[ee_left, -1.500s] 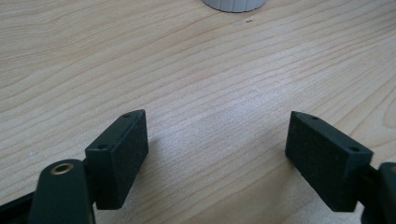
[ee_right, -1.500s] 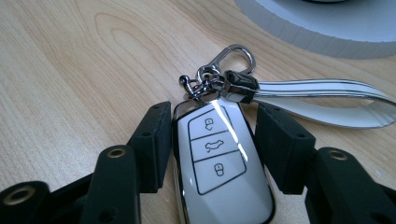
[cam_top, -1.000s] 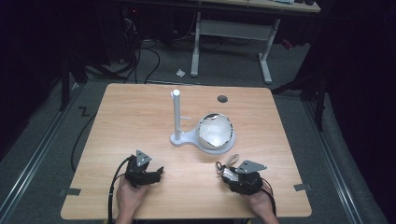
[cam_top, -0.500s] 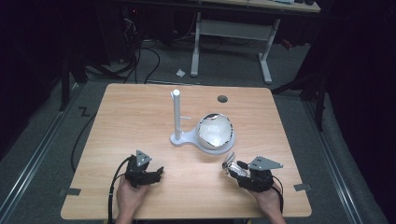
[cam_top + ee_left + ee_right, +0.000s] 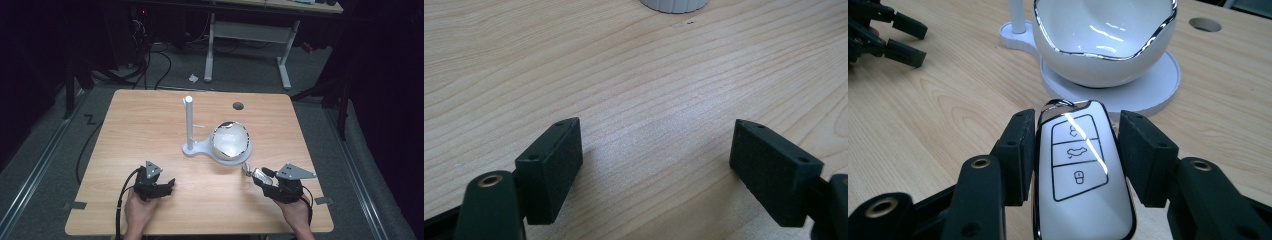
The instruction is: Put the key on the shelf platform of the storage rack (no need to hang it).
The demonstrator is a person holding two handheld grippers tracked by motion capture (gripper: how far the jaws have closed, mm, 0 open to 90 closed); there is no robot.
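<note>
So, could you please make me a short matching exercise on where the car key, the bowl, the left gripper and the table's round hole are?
Things:
1. car key
2. bowl
3. left gripper
4. round hole

Places or states:
A. jaws open over bare wood
B. on the white stand's disc
C. far side of the table top
D. clamped in the right gripper

Pairs: 1-D, 2-B, 3-A, 4-C

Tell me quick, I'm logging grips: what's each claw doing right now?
Left claw: open, nothing in it, over bare table.
Right claw: shut on the white car key fob.
</note>
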